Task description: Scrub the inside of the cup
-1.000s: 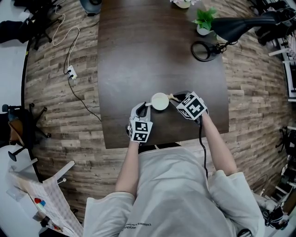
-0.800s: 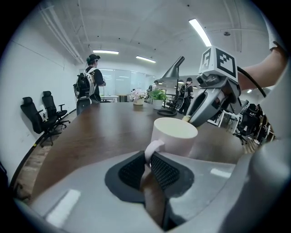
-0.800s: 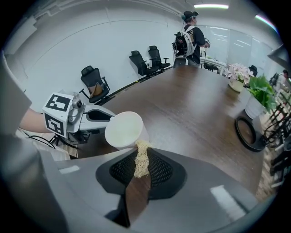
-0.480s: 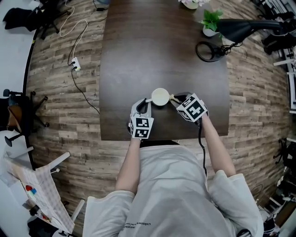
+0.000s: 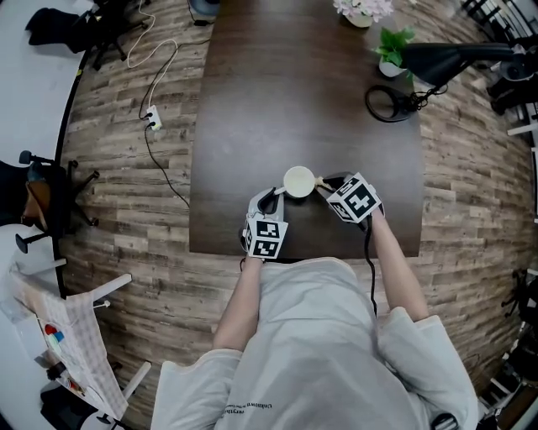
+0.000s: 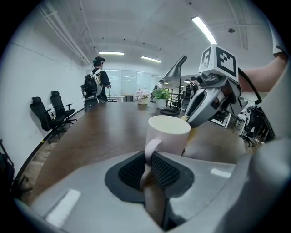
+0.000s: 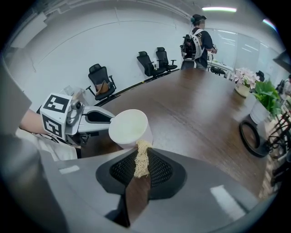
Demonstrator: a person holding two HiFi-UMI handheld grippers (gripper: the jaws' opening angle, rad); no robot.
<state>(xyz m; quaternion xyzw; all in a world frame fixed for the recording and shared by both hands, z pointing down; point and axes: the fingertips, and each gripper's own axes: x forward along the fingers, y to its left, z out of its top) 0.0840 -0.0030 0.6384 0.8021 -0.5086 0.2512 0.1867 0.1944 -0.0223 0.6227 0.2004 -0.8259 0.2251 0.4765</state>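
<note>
Cup (image 5: 298,180) stands on the dark table (image 5: 294,92) near my edge, and my left gripper (image 6: 148,159), at its 7 o'clock, has its jaws pinched tight on the handle (image 6: 153,146). My right gripper (image 7: 142,154) is at the cup's 3 o'clock — jaws clamped on a yellowish fibrous scrubber (image 7: 142,164) whose tip reaches the rim.

There is one cup (image 5: 298,181) and one scrub pad (image 7: 142,159). The grippers are two: the left gripper (image 5: 272,196) and the right gripper (image 5: 325,185). There is one long table (image 5: 277,84), and on it one black desk lamp (image 5: 445,59) and two potted plants, one green plant (image 5: 392,46) and one flowering plant (image 5: 361,10). The right gripper view shows three office chairs (image 7: 101,78) (image 7: 146,63) (image 7: 162,56) and one standing person (image 7: 198,34). One power strip (image 5: 152,120) lies on the floor.
</note>
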